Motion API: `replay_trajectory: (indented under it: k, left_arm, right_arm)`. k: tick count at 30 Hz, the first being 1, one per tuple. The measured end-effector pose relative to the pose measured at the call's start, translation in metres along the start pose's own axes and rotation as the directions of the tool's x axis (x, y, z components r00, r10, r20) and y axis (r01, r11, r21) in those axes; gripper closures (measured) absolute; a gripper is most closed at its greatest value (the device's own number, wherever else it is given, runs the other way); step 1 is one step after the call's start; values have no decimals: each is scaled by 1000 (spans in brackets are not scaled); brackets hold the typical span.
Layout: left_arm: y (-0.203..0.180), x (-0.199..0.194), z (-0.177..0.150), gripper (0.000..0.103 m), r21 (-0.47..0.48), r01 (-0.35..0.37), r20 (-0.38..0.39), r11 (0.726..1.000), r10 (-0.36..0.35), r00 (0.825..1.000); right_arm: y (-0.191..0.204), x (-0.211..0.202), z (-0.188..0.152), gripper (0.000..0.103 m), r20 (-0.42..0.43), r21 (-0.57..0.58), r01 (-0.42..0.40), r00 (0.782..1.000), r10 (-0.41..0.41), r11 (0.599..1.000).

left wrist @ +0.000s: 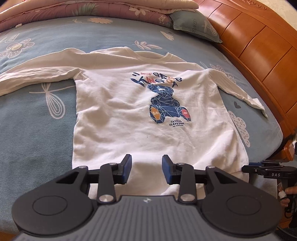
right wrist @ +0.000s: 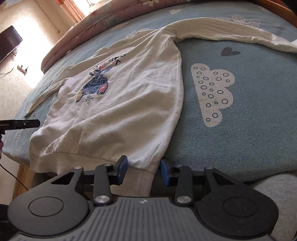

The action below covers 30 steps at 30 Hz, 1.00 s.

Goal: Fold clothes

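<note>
1. A white long-sleeved shirt (left wrist: 118, 111) is laid out flat, front up, on a bed, with its hem hanging a bit over the near edge.
2. A blue geometric bear print (left wrist: 166, 103) with some lettering above and below it is seen on the chest. Both sleeves are spread outward: one (left wrist: 33, 68) stretched toward the left of the left wrist view, the other (left wrist: 239, 90) angled toward the wooden side.
3. The fabric is lightly wrinkled, nothing folded over yet.
4. The left gripper (left wrist: 146, 167) is held over the hem area near the middle of the shirt. Its blue pads are parted, a moderate gap, and nothing is pinched between them; shirt cloth is only seen behind the gap.
5. The right gripper (right wrist: 143, 171) is placed at the hem's corner on the right side. Its jaws stand apart too, with the ribbed hem corner (right wrist: 143, 172) sitting in the gap, but the pads aren't seen pressing on it.
6. The shirt is lying on a light blue bedsheet (left wrist: 27, 129) printed with white flowers, clouds and a small heart.
7. A folded pinkish quilt (left wrist: 83, 9) and a grey-green pillow (left wrist: 193, 24) are stacked at the far end, and a glossy orange wooden bed frame (left wrist: 259, 52) is seen along one side.
</note>
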State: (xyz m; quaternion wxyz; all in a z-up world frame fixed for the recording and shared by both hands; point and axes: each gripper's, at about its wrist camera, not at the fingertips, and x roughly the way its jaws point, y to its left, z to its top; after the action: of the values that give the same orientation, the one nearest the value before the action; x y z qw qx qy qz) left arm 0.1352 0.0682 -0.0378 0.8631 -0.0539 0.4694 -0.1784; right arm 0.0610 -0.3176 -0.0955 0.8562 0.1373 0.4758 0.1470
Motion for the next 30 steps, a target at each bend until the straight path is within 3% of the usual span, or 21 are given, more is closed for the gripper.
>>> replay_trajectory:
  k: [2,4,7,9,13,18,23,30]
  left_arm:
    - [6,-4,3,67,4,-24,8,1000,24,1000]
    - [17,-8,9,65,-6,-47,22,999,47,999]
    - [35,-8,21,56,-26,-75,47,997,76,996]
    - [51,0,33,55,-48,-86,49,995,88,995]
    - [77,23,56,55,-97,-73,58,993,78,995]
    - [113,63,79,51,-215,-22,69,976,38,997]
    - [141,85,87,44,-291,25,100,957,5,995]
    - [152,103,102,35,-289,120,167,950,-74,983]
  right_arm:
    - [-6,-8,0,88,-9,-1,1,1000,-1,1000]
    - [-12,-14,2,88,-24,-13,20,1000,-20,1000]
    - [-18,-22,10,78,-18,-19,25,1000,-25,1000]
    - [-17,-28,24,59,14,-40,4,1000,-3,999]
    - [-13,-25,69,51,80,-69,-41,996,47,997]
    - [-26,15,135,39,118,-43,-97,988,101,994]
    - [-62,63,191,39,128,60,-93,988,85,994]
    - [-92,113,225,38,130,154,-152,983,132,976]
